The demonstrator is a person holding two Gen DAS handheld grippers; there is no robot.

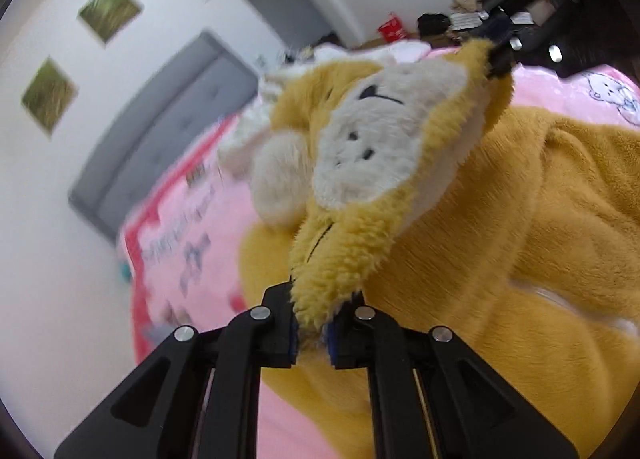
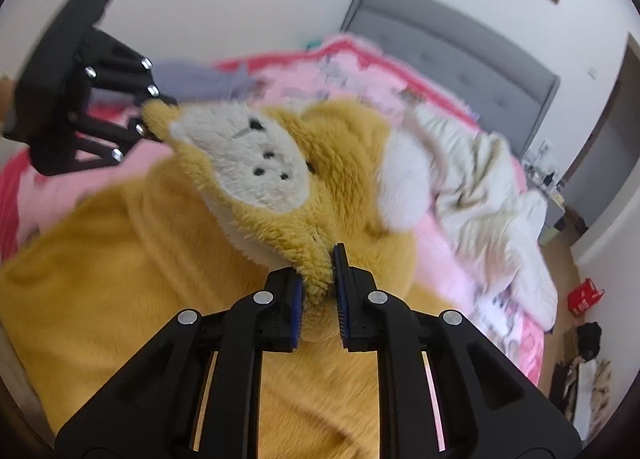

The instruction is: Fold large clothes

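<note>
Yellow plush fleece, thick and shaggy, makes up the large garment (image 2: 120,279), an animal-style one-piece whose hood (image 2: 256,163) carries a cream face patch with stitched eyes. It lies spread over the pink blanket (image 1: 192,243) on the bed, the hood lifted clear of the body between the two tools. By my reading it will handle as soft, bulky and fairly light: it drapes and sags instead of holding a crease, and the pile gives plenty of grip, so slipping looks unlikely. The sensible holds are the edges and corners of the hood, where the fabric is doubled and bunches into a firm wad.

The left gripper (image 1: 314,333) has its fingers (image 1: 280,319) clenched on a tuft of the hood's yellow rim, fleece squeezed between the blue pads. The right gripper (image 2: 320,311) is likewise clamped on the opposite rim of the hood, its fingers nearly together with only the pinched plush between them. Each tool shows in the other's view, holding the far end of the hood, so the hood hangs stretched between them above the garment's body.
</note>
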